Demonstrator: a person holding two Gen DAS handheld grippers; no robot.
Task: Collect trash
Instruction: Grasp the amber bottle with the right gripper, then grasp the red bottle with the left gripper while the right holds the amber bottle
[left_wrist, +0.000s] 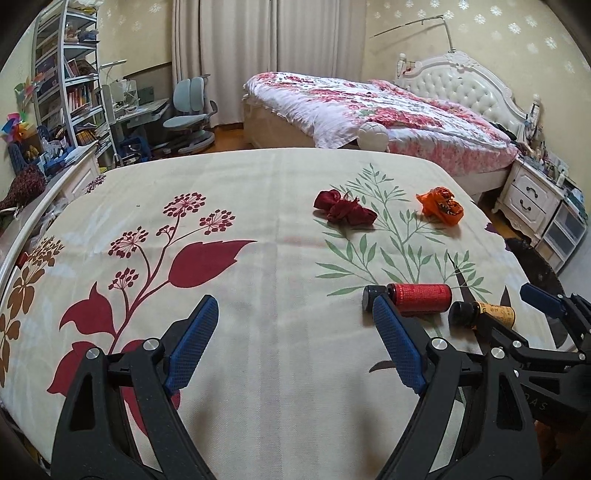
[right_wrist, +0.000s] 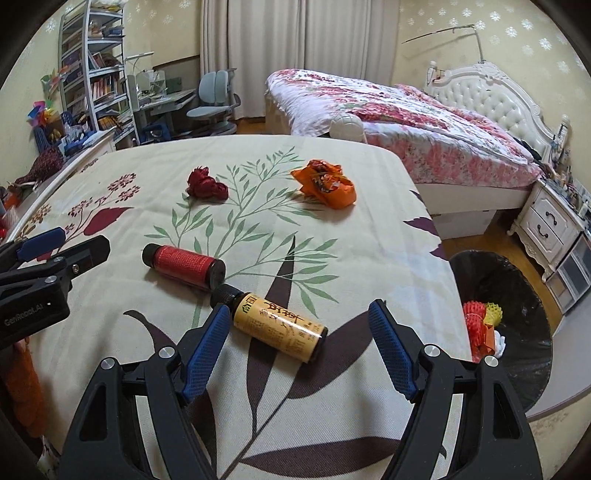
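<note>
Four bits of trash lie on a flower-print bed cover (left_wrist: 258, 206): a red bottle (left_wrist: 417, 298) (right_wrist: 183, 264), a yellow bottle (right_wrist: 280, 326) (left_wrist: 495, 313), a dark red crumpled wrapper (left_wrist: 343, 208) (right_wrist: 207, 186) and an orange crumpled wrapper (left_wrist: 441, 205) (right_wrist: 325, 184). My left gripper (left_wrist: 293, 314) is open and empty over the cover, left of the red bottle. My right gripper (right_wrist: 299, 314) is open, its fingers either side of the lying yellow bottle, above it. A black-lined bin (right_wrist: 517, 295) with some trash stands on the floor to the right.
A second bed (left_wrist: 388, 110) with a pink floral quilt stands behind, a white bedside cabinet (left_wrist: 532, 195) to the right. A desk, a blue chair (left_wrist: 192, 110) and a bookshelf (left_wrist: 70, 74) are at the back left.
</note>
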